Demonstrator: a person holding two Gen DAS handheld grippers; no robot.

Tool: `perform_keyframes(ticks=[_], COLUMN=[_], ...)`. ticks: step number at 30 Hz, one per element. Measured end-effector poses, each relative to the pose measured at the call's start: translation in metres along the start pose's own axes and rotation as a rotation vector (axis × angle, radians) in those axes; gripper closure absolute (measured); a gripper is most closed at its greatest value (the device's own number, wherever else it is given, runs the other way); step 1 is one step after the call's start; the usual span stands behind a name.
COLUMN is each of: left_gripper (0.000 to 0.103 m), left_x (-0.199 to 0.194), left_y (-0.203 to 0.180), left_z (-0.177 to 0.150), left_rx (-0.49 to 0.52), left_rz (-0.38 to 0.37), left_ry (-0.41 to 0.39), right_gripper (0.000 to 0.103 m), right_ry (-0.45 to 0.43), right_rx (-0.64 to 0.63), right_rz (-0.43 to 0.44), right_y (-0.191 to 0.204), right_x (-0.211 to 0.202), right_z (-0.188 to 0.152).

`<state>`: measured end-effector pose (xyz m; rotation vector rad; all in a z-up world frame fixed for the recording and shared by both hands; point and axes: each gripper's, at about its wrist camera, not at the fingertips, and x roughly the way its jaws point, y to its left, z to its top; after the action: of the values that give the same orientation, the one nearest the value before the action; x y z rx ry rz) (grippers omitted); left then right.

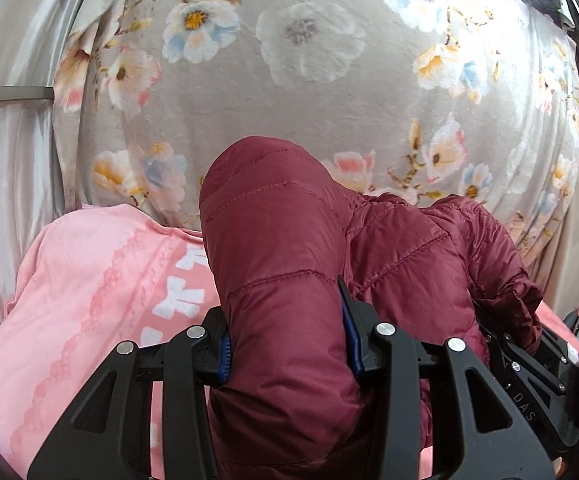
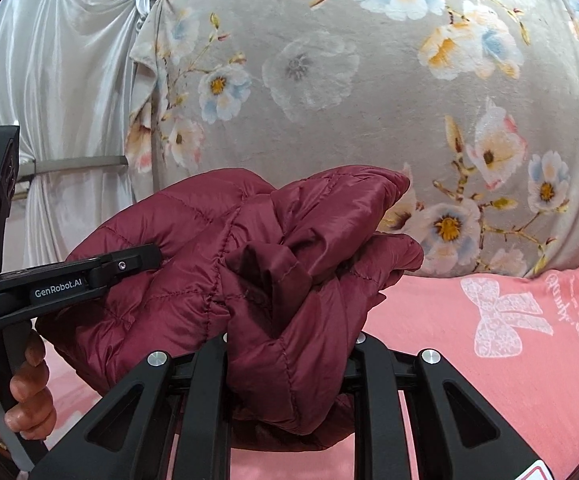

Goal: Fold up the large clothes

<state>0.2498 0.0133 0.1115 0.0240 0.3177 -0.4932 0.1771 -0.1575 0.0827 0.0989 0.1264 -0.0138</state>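
Observation:
A maroon quilted puffer jacket [image 1: 281,240] is bunched up over a pink bed sheet [image 1: 89,272]. My left gripper [image 1: 289,340] is shut on a thick padded part of the jacket, which bulges up between its blue-padded fingers [image 1: 351,344]. In the right wrist view the jacket [image 2: 217,264] fills the middle, and my right gripper [image 2: 289,344] is shut on a crumpled fold of it. Its fingertips are hidden by the fabric. The left gripper [image 2: 89,276] shows at the left, held by a hand [image 2: 29,396], gripping the jacket's side.
A grey floral blanket [image 1: 329,100] hangs behind the bed, also in the right wrist view [image 2: 369,100]. Silvery curtains [image 1: 9,152] hang at the left. The pink sheet [image 2: 489,340] has a white bow print. The right gripper body [image 1: 537,364] shows at the lower right.

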Motion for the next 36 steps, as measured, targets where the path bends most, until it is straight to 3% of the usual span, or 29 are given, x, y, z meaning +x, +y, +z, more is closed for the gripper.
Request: perform_keyframes(ticks=[15,24,28,33,36], left_gripper=[0.063,0.063,0.055,0.042,0.034], left_x=[0.1,0.145,0.155,0.16,0.15], left_y=[0.035,0.048,0.056,0.068,0.073], left_z=[-0.061,-0.111,-0.122,-0.127,-0.129], left_rx=[-0.01,-0.001,-0.002,-0.047,-0.068], left_rz=[0.041,0.082,0.116,0.127,0.153], left_ry=[0.088,0.181,0.221,0.287,0.319], right_gripper=[0.086,0.085,0.085,0.075,0.054], right_ry=[0.121,0.279,0.346,0.474,0.511], right_rx=[-0.033,-0.017,-0.015,0.063,0.126], right_rz=[-0.023,-0.023,-0.042,-0.033,-0.031], right_y=[-0.005,-0.013,-0.012,-0.024,-0.036], right_x=[0.092,0.129,0.137,0.143,0.13], right_z=[-0.068,-0.113,-0.119,-0.13,-0.132])
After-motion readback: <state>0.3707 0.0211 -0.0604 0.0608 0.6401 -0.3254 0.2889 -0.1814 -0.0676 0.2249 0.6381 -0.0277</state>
